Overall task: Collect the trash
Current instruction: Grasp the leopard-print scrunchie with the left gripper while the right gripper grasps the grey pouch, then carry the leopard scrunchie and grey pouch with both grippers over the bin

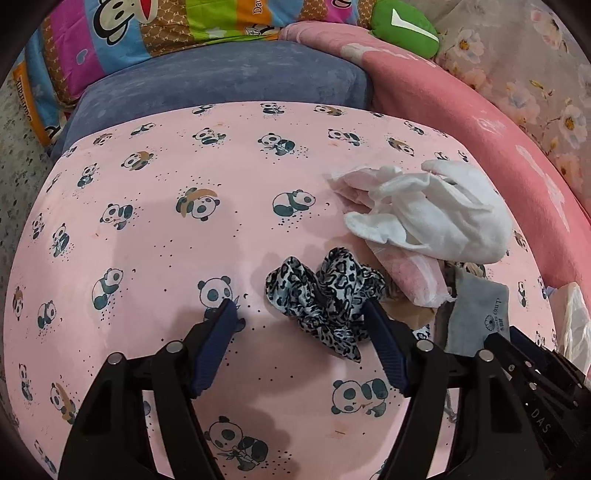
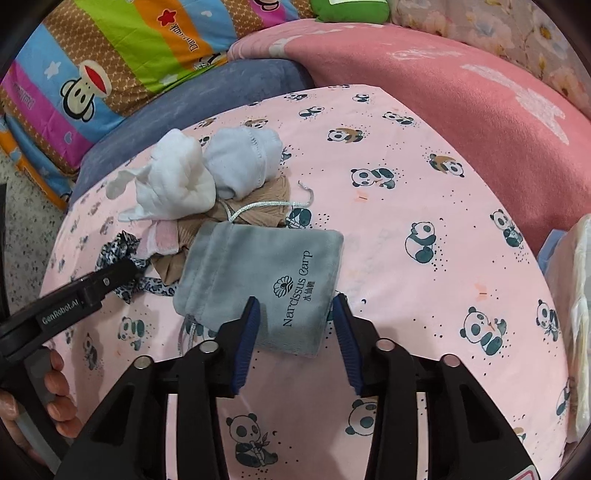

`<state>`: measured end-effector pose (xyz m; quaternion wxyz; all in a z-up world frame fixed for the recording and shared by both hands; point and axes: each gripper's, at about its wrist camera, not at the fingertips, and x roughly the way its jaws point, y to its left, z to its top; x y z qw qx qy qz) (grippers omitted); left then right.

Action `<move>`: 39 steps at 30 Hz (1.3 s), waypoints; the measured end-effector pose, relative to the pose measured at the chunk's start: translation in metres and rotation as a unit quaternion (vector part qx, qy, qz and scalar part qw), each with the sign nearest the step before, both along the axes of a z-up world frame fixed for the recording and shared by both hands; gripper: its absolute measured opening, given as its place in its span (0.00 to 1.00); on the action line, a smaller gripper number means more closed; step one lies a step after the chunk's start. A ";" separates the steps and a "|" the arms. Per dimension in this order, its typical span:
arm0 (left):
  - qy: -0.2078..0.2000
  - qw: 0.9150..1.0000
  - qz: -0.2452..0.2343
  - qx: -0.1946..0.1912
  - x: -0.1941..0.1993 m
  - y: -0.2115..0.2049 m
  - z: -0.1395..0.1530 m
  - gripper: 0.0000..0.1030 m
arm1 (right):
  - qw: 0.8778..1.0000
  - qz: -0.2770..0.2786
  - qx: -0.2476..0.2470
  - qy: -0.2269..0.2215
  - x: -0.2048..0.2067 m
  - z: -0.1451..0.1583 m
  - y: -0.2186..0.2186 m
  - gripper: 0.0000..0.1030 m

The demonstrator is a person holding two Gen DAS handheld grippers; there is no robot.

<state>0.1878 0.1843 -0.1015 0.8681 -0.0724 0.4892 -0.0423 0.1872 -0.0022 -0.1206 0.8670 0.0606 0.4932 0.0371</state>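
On the pink panda-print surface lies a pile: a leopard-print scrunchie, white crumpled cloths, a pink-white pad and a grey drawstring pouch marked "Narcissus Carp". My left gripper is open, its jaws on either side of the scrunchie's near end. My right gripper is open, its jaws straddling the pouch's near edge. The pouch also shows in the left wrist view. The scrunchie shows in the right wrist view, partly behind the left gripper's finger.
A blue-grey cushion, a pink blanket, a colourful cartoon quilt and a green plush item lie behind. A white plastic bag sits at the right edge. A beige cloth with a white cord lies under the pile.
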 end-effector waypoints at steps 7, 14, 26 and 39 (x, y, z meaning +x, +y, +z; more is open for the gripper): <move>0.007 1.000 -0.024 -0.010 -0.002 -0.014 0.001 0.23 | 1.000 0.010 0.005 0.003 -0.004 -0.002 -0.002 0.09; 0.006 0.999 -0.032 -0.013 -0.017 -0.023 0.009 0.19 | 1.000 0.008 0.029 -0.002 -0.022 0.007 -0.006 0.08; -0.036 0.997 -0.072 -0.010 -0.048 -0.062 0.054 0.19 | 0.995 -0.019 0.060 -0.073 -0.059 0.068 -0.040 0.08; -0.087 0.985 -0.150 -0.006 -0.076 -0.141 0.104 0.19 | 0.984 -0.071 0.075 -0.147 -0.104 0.127 -0.111 0.08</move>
